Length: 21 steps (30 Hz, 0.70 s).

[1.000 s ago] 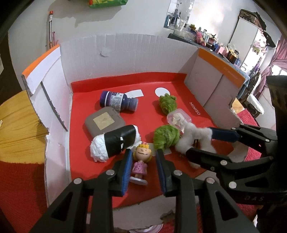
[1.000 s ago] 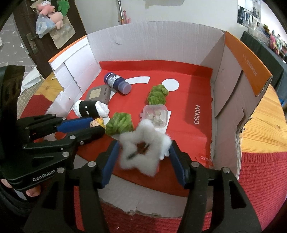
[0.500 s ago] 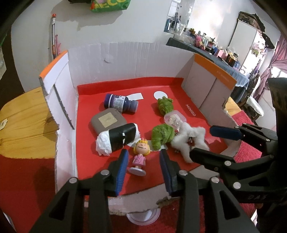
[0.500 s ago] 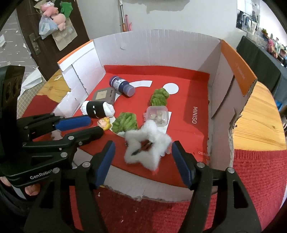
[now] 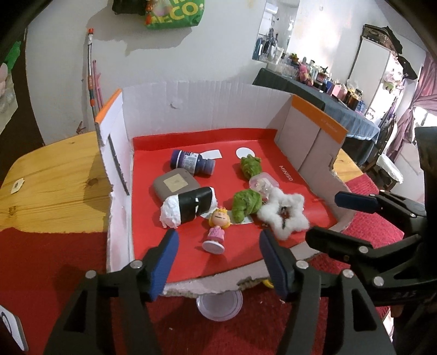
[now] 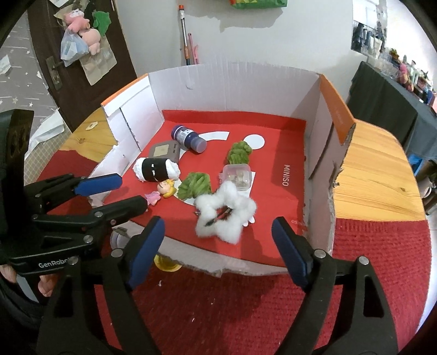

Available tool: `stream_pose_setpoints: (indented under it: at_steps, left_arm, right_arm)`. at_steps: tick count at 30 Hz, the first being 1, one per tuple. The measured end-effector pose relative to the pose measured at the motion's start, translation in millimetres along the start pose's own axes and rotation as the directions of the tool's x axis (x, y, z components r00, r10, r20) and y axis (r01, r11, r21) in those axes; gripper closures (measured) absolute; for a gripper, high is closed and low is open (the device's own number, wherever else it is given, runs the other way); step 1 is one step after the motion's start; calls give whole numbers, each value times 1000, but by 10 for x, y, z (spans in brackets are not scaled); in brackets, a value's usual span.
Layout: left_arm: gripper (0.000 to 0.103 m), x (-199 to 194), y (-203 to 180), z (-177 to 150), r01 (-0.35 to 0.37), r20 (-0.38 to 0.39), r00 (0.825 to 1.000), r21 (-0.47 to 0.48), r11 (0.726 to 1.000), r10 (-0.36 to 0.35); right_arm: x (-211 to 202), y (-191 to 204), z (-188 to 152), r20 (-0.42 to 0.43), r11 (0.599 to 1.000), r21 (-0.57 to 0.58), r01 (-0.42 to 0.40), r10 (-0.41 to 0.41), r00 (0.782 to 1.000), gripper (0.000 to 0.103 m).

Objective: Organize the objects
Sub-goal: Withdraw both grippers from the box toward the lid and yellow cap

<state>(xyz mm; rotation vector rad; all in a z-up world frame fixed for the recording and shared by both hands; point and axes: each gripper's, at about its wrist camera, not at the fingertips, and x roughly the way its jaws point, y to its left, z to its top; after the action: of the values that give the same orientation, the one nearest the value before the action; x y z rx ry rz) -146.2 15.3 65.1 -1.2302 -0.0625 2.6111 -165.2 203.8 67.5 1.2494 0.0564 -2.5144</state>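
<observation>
Right wrist view: both tools, right (image 6: 217, 240) and left (image 5: 218, 258), hang released at lower frame; fluffy star (image 6: 225, 211) and doll (image 5: 217, 226) lie near the box's (image 6: 232, 79) torn front edge, where a careless sweep could knock them out.

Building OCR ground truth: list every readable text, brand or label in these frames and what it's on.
"MINISO": box floor, white on red.
"GenRobo", cut off: left gripper body.
"ECO", partial: green bag on the wall.
Purple bottle label: too small to read.
Orange box flap print: blurred.
</observation>
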Motion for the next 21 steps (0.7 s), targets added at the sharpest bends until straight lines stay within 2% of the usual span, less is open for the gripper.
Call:
stream_pose_setpoints:
  at_steps: [8, 12, 15, 21]
  left_arm:
    - [26, -157, 9, -76, -25, 32, 999, -1, 1000, 25]
    - [20, -233, 9, -117, -38, 53, 998, -5, 999, 39]
    - [14, -284, 10, -136, -44, 65, 997, -12, 999, 45]
    - [6, -350, 10, -200, -61, 76, 995, -19, 998, 62]
  right_arm:
    - [-110, 32, -67, 20, 1000, 5, 0, 0, 1000, 13]
    - [-182, 60, -96, 32, 1000, 2, 9, -9, 999, 13]
    - [-246, 80, -126, 44, 1000, 1, 18, -18, 999, 7]
    - [-347, 118, -190, 56, 1000, -3, 30, -30, 998, 7]
